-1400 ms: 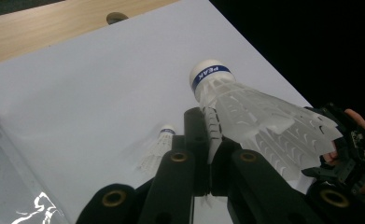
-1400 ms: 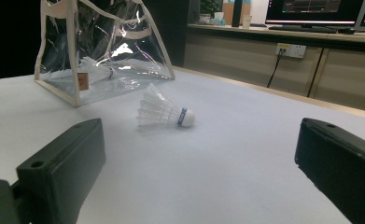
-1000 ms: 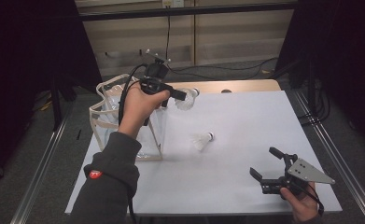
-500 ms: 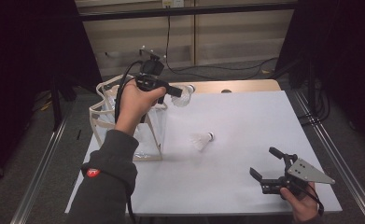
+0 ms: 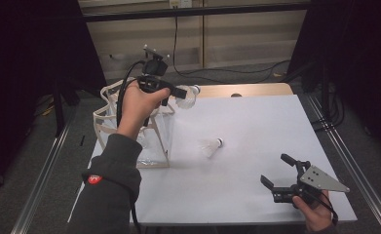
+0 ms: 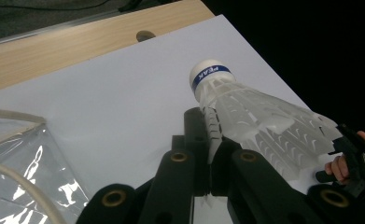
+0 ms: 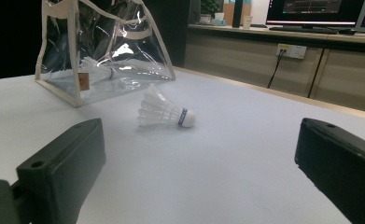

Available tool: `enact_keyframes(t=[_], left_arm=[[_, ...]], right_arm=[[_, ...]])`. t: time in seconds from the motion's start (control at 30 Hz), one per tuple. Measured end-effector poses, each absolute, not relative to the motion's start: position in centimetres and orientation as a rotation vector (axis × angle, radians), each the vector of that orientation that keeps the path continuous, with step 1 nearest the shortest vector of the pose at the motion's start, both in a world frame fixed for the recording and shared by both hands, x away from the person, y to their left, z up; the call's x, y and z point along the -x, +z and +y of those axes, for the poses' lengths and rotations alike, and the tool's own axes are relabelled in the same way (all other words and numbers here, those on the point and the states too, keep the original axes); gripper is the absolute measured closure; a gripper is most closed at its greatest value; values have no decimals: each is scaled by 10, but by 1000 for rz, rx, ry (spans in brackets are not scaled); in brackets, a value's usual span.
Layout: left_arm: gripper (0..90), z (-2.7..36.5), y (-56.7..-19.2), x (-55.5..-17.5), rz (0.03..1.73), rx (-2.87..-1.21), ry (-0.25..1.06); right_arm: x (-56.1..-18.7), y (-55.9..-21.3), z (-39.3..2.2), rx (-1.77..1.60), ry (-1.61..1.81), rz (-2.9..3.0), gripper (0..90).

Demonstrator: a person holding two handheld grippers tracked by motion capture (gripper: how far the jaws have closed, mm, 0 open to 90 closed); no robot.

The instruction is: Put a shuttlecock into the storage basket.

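L gripper [image 5: 180, 91] is clamped on the feather skirt of 1 shuttlecock [image 6: 259, 119], held up over the table's [image 5: 256, 195] far-left part, just beside the clear bag [image 5: 154, 141] at the left edge. R gripper [image 5: 277, 170], jaws wide apart, sits near the near-right corner. A 2nd shuttlecock [image 5: 211, 146] lies mid-table.

Pretty dim room, grey floor [image 5: 56, 161] and beige wall panels [image 5: 237, 39] behind the table. Lit monitors [image 7: 320, 9] sit on a long counter [image 7: 283, 35].
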State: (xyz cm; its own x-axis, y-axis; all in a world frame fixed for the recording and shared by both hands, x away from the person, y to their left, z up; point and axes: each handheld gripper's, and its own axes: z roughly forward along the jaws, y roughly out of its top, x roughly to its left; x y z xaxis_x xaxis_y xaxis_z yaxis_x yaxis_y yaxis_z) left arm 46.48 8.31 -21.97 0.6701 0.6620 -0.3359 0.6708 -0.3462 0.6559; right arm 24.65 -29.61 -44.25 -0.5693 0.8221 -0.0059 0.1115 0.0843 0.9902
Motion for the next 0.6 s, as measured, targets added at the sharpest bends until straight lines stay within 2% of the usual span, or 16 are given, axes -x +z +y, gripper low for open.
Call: enact_keyframes(t=[0.6], left_arm=[[899, 98, -212, -468, 1069, -2046, 25]], right_arm=[[-247, -443, -296, -923, 1535, 1770, 16]])
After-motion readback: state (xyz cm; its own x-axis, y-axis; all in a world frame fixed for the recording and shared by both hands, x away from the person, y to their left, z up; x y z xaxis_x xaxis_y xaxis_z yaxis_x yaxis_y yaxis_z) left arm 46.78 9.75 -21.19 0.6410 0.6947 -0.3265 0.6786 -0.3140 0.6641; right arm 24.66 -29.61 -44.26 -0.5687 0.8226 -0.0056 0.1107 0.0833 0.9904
